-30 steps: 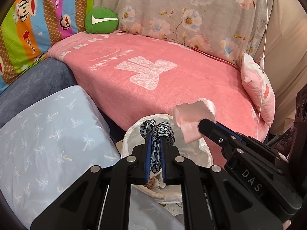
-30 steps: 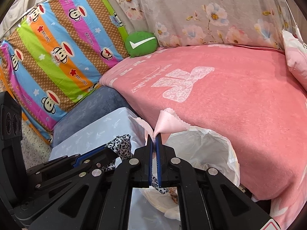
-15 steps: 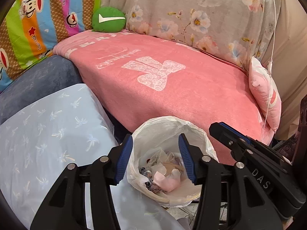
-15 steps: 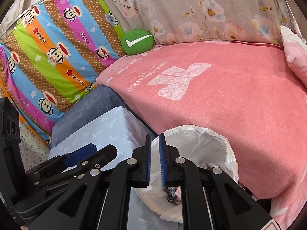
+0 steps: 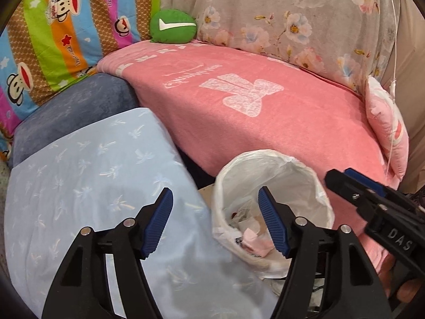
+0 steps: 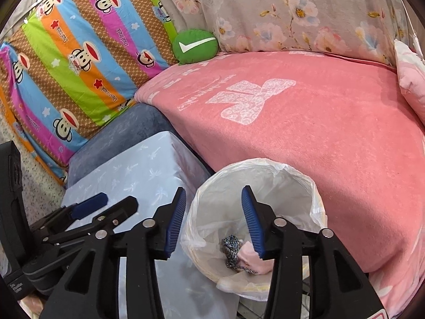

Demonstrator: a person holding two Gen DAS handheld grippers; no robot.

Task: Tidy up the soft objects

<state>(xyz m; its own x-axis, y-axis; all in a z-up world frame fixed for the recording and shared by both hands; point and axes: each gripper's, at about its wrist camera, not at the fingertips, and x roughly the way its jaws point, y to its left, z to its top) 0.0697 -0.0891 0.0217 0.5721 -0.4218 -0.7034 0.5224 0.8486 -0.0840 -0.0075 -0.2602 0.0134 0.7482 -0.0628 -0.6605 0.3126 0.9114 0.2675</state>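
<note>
A white-lined bin (image 5: pixel 316 183) (image 6: pixel 308 186) stands between the pink bed and a pale blue covered box. Inside it lie a pink cloth (image 5: pixel 259 240) (image 6: pixel 251 256) and a leopard-print fabric piece (image 6: pixel 231 247). My left gripper (image 5: pixel 215 212) hangs open over the bin's left rim, nothing between its fingers. My right gripper (image 6: pixel 213 207) is open above the bin, also empty. The left wrist view shows the right gripper's fingers (image 5: pixel 353 183) at the right edge. In the right wrist view, the left gripper's fingers (image 6: pixel 90 207) sit at the lower left.
A pink blanket (image 5: pixel 252 101) (image 6: pixel 305 111) covers the bed. A green round cushion (image 5: pixel 172 26) (image 6: pixel 195 45) rests at its back, with a striped monkey-print quilt (image 6: pixel 74 61) and floral cover (image 5: pixel 305 18) behind. A pink pillow (image 5: pixel 385 130) lies right. The blue covered box (image 5: pixel 93 180) is left.
Both grippers opened: the leopard-print piece left the left one and the pink cloth left the right one, both dropping into the bin. The left gripper shifted left of the bin.
</note>
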